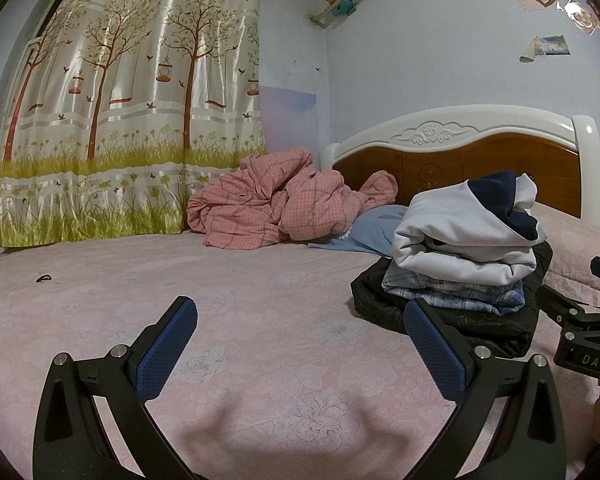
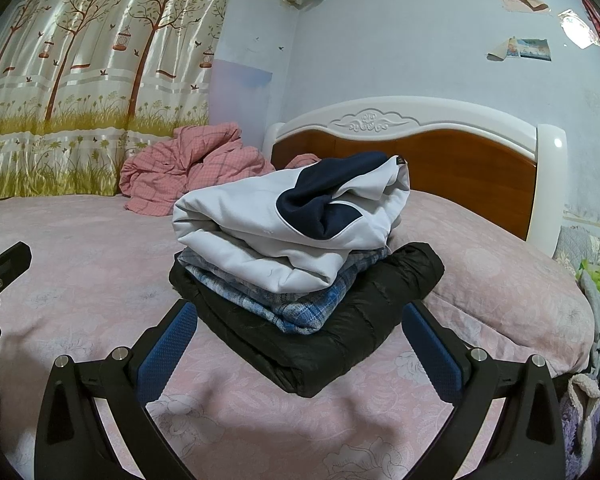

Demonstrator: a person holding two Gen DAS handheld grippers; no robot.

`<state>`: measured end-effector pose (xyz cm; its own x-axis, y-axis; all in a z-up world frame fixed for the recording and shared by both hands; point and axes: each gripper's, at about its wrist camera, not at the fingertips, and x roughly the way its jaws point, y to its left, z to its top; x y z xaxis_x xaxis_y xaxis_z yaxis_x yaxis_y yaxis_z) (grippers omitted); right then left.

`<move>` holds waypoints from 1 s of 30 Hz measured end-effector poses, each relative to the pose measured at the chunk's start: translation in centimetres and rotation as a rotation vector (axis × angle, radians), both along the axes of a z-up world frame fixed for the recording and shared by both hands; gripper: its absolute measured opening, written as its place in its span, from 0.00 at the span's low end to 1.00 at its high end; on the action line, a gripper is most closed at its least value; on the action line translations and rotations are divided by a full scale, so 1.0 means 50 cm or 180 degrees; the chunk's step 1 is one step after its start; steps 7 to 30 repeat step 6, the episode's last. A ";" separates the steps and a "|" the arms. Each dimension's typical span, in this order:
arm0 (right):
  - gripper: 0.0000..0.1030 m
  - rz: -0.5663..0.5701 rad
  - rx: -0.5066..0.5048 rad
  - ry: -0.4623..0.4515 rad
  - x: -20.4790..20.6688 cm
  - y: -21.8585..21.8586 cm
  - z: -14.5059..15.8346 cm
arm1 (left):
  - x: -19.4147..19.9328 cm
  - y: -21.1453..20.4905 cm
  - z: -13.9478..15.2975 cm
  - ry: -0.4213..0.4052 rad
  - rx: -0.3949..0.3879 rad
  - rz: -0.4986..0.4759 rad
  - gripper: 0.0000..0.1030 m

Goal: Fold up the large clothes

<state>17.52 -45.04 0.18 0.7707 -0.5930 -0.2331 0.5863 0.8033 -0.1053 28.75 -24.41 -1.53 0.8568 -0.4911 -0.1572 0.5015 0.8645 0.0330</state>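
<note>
On the pink flowered bed [image 2: 80, 264], everything can be placed against one landmark, the stack of folded clothes [image 2: 304, 260]. Far left of the stack, behind the bed, hangs a curtain [image 1: 112, 120] printed with trees and birdcages. Nearer, still left of the stack and toward the wall, lies a crumpled pink checked quilt [image 1: 268, 204], with a blue pillow [image 1: 368, 224] between quilt and stack. Well left of the stack a small dark object [image 1: 43, 278] rests on the sheet; what it is cannot be told.

The left gripper [image 1: 300, 320] hovers over bare sheet just left of the stack, its jaws spread wide and holding nothing, the blue pads [image 1: 166, 350] facing each other across open bedcover.

The stack itself has three layers: a black puffer jacket [image 2: 364, 320] at the bottom lying on the sheet, a blue plaid garment [image 2: 300, 308] folded on it, and a white and navy jacket [image 2: 284, 216] on top, bunched rather than flat.

The right gripper [image 2: 300, 320] faces the stack head-on, its jaws also wide apart and empty, one on each side of the black jacket's near corner without touching it.

Behind the stack stands the white and brown headboard [image 2: 420, 136]; to the right of the stack a heap of other fabrics [image 2: 588, 312] shows at the bed's edge
</note>
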 end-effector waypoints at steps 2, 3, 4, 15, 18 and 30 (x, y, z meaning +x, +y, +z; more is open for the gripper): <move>1.00 0.0000 0.0000 -0.0001 0.000 0.000 0.000 | 0.000 0.000 0.000 -0.0002 0.0007 -0.0001 1.00; 1.00 0.0000 0.0000 -0.0002 -0.001 0.000 -0.001 | 0.000 0.000 0.000 -0.0003 0.0006 0.0000 1.00; 1.00 0.0000 0.0001 -0.0003 -0.001 0.000 0.000 | 0.001 0.000 0.000 -0.0004 0.0001 -0.0001 1.00; 1.00 0.0000 -0.0004 -0.0014 -0.002 0.000 -0.001 | 0.001 0.000 0.000 -0.0003 0.0002 0.0000 1.00; 1.00 0.0000 -0.0004 -0.0014 -0.002 0.000 -0.001 | 0.001 0.000 0.000 -0.0003 0.0002 0.0000 1.00; 1.00 0.0000 -0.0004 -0.0014 -0.002 0.000 -0.001 | 0.001 0.000 0.000 -0.0003 0.0002 0.0000 1.00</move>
